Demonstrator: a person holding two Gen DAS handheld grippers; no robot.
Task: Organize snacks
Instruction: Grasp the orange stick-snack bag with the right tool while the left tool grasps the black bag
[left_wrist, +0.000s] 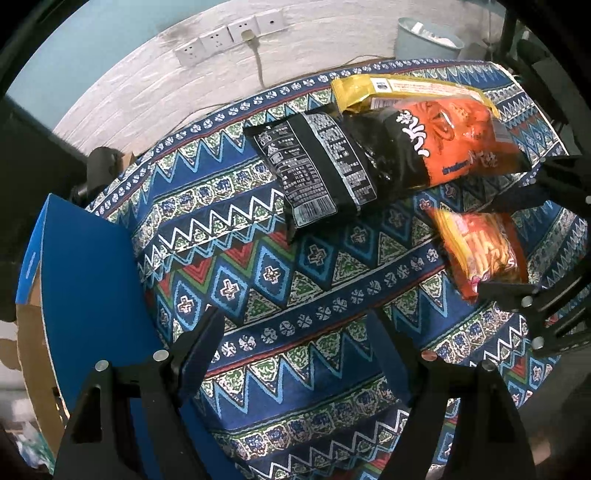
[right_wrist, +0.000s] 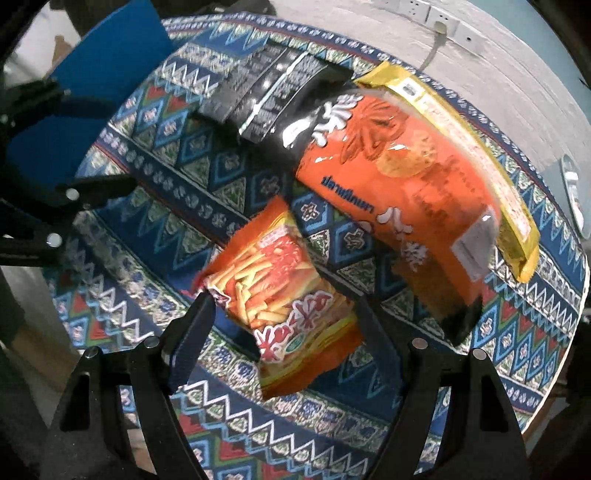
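Observation:
Several snack bags lie on a table with a patterned blue cloth (left_wrist: 258, 266). A black bag (left_wrist: 317, 166), a large orange and black bag (left_wrist: 454, 144) and a yellow bag (left_wrist: 388, 92) overlap at the far side. A small orange bag of fries (left_wrist: 480, 251) lies nearer. My left gripper (left_wrist: 299, 332) is open and empty over bare cloth. My right gripper (right_wrist: 284, 314) is open with its fingers on either side of the fries bag (right_wrist: 288, 295); it also shows at the right edge of the left wrist view (left_wrist: 517, 243). The left gripper shows in the right wrist view (right_wrist: 103, 147).
A blue cardboard box (left_wrist: 88, 280) stands open at the table's left edge, also in the right wrist view (right_wrist: 96, 74). Wall sockets (left_wrist: 229, 37) with a plugged cable are on the white wall behind. A pale bin (left_wrist: 424, 40) stands at the back right.

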